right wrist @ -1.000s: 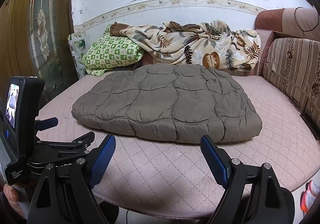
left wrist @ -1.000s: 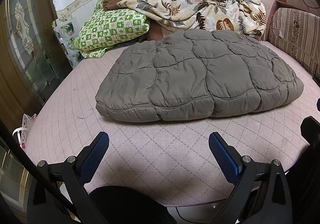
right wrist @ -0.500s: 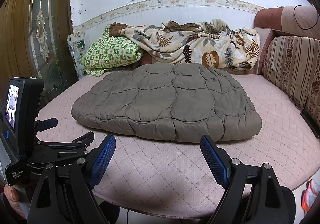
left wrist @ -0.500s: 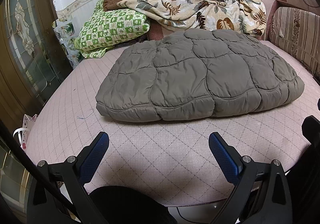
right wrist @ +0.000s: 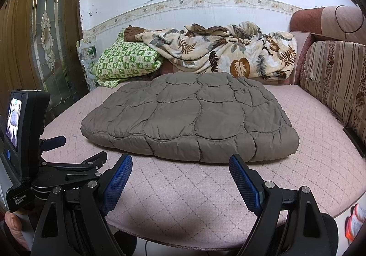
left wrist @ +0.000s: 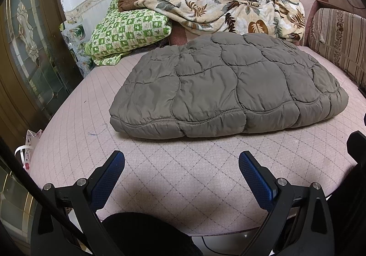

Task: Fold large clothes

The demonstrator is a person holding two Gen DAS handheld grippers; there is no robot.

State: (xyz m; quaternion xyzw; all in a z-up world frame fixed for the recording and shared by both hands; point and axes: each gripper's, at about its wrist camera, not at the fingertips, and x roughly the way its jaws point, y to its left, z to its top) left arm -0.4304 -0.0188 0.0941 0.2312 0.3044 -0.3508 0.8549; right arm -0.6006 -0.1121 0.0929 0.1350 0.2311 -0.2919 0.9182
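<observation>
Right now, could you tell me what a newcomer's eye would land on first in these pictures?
First, the puffy grey-brown quilted jacket lying folded in the middle of the pink bed. Behind it against the wall sit a leaf-print blanket and, to its left, a green checked pillow. In front, the left gripper and right gripper hover open, blue fingers clear of the jacket.

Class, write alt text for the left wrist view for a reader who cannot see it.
A puffy grey-brown quilted jacket lies folded flat on a pink quilted bed. The open left gripper hovers in front of it, empty. Behind the jacket sit a green checked pillow and a crumpled leaf-print blanket.
</observation>
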